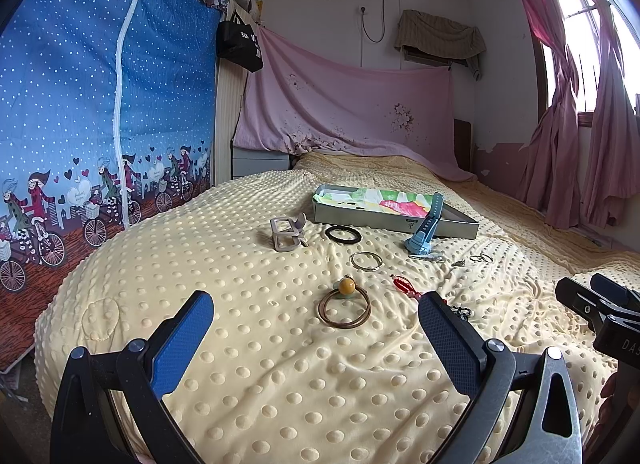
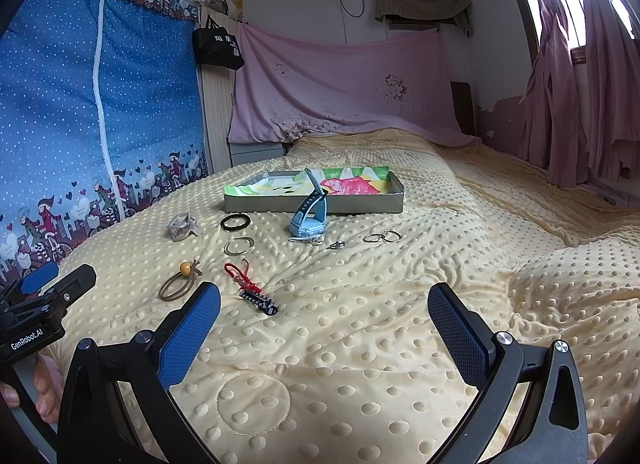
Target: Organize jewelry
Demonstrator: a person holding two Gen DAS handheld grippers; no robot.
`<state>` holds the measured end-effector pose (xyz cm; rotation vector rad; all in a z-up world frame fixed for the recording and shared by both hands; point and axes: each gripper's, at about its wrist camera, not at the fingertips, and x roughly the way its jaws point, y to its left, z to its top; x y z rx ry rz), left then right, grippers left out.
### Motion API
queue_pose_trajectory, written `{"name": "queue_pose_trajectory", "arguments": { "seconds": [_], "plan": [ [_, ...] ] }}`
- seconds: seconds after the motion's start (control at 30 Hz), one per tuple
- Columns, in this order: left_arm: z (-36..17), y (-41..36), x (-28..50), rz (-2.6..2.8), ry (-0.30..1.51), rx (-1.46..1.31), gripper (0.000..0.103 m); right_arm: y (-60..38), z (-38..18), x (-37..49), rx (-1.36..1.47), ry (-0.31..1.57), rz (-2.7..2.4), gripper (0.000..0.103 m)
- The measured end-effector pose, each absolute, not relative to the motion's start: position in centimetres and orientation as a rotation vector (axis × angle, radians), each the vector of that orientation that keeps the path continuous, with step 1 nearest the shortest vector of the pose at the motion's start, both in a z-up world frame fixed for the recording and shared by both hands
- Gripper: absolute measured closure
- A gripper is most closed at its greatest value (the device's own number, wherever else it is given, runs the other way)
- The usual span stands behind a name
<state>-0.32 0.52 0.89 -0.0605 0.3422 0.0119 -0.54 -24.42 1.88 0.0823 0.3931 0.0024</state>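
Jewelry lies scattered on a yellow dotted bedspread (image 1: 280, 364). A grey tray (image 1: 394, 220) (image 2: 316, 204) with a colourful lining sits further back. A blue watch (image 1: 426, 234) (image 2: 310, 216) leans on the tray's front wall. A brown hair tie with an amber bead (image 1: 345, 306) (image 2: 178, 282) lies just beyond my open, empty left gripper (image 1: 316, 318). A silver bangle (image 1: 366, 261) (image 2: 239, 245), a black ring (image 1: 343, 233) (image 2: 235, 221), a red cord charm (image 1: 406, 286) (image 2: 242, 278), a black chain (image 2: 260, 301) and small rings (image 2: 382, 237) lie around. My right gripper (image 2: 324, 310) is open and empty.
A silver buckle-like clip (image 1: 286, 233) (image 2: 182, 226) lies left of the black ring. A blue fabric wardrobe (image 1: 80, 124) stands left of the bed. A pink sheet (image 1: 352, 104) hangs at the head. Pink curtains (image 1: 580, 144) hang at the right.
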Motion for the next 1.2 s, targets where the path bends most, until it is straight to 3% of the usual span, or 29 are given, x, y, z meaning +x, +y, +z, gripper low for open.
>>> {"name": "queue_pose_trajectory", "arguments": {
  "seconds": [0.67, 1.2],
  "plan": [
    [0.9, 0.8, 0.0, 0.005, 0.372, -0.057, 0.0, -24.4, 1.9, -0.5, 0.089, 0.406, 0.012, 0.001],
    [0.9, 3.2, 5.4, -0.019, 0.485, -0.128, 0.0, -24.3, 4.3, 3.0, 0.084, 0.402, 0.13, 0.001]
  ]
}}
